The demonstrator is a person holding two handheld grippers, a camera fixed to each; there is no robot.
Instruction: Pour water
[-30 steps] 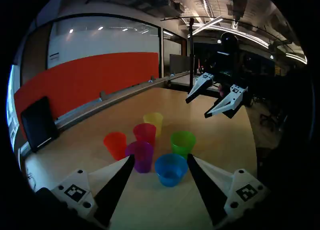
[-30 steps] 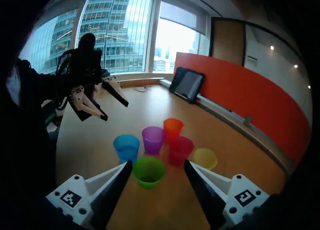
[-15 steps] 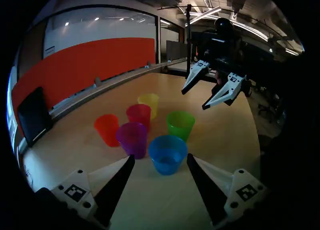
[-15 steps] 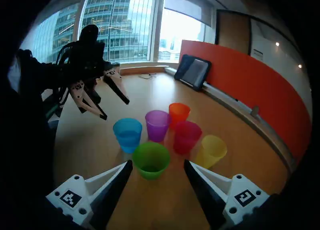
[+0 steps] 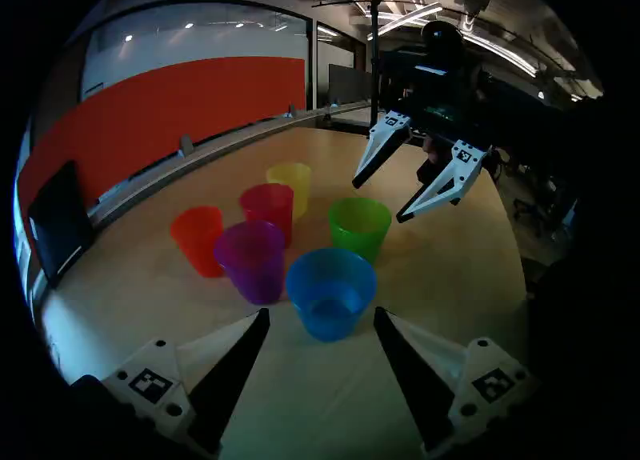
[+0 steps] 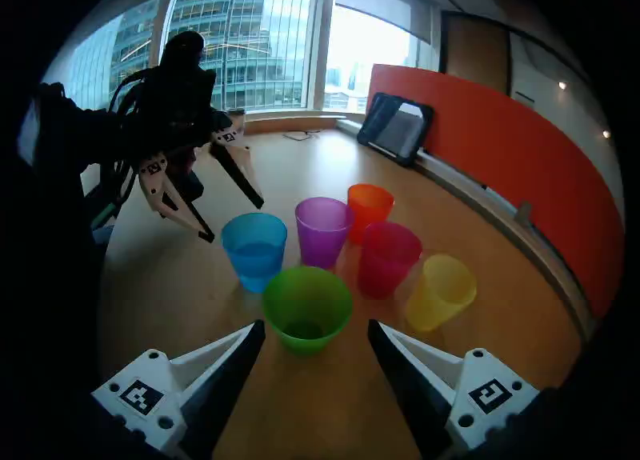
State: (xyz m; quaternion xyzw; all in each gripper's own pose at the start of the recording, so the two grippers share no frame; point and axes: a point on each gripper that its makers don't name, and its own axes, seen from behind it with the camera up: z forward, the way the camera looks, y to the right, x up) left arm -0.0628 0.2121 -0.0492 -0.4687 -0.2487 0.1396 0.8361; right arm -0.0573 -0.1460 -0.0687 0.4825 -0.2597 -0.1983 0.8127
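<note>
Pointing low over the wooden table (image 5: 456, 260), the left gripper (image 5: 320, 310) holds its fingers spread and empty. The blue cup (image 5: 330, 292), with water in it, stands just ahead between their tips. Past the green cup (image 5: 359, 228), the right gripper (image 5: 378, 202) hangs tilted downward, its fingers apart. In the right gripper view, the right gripper (image 6: 316, 324) frames the green cup (image 6: 308, 308), released, gripping nothing. Farther off, the left gripper (image 6: 235, 222) angles down just beside the blue cup (image 6: 254, 248), its fingers parted.
</note>
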